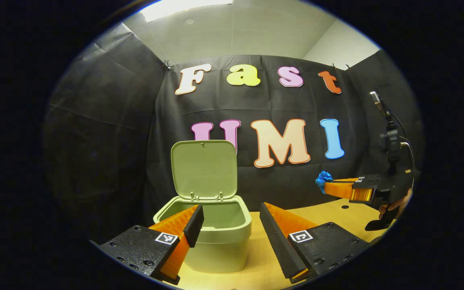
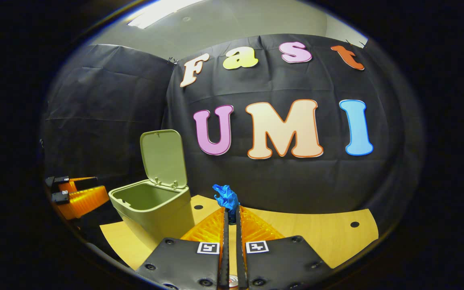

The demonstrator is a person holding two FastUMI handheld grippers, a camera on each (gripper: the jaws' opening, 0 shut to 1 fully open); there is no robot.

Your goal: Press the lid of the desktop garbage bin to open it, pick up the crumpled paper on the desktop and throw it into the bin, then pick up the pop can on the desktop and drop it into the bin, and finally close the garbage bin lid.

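Bin (image 2: 153, 209) lid's (image 2: 163, 158) sitting open while the right hand-held gripper (image 2: 230, 213) is pinching blue crumpled paper (image 2: 226, 197), the left hand-held gripper (image 1: 232, 219) gaping wide.

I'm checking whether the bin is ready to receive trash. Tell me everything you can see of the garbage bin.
The garbage bin is a small pale green container, plastic by its look, with rounded corners and a lipped rim. Its lid stands open, nearly upright, hinged at the back edge by two small hinges. The visible part of the inside looks empty. It stands upright on the wooden desktop, in front of the black cloth wall. The open left gripper hovers close before it; contact cannot be told.
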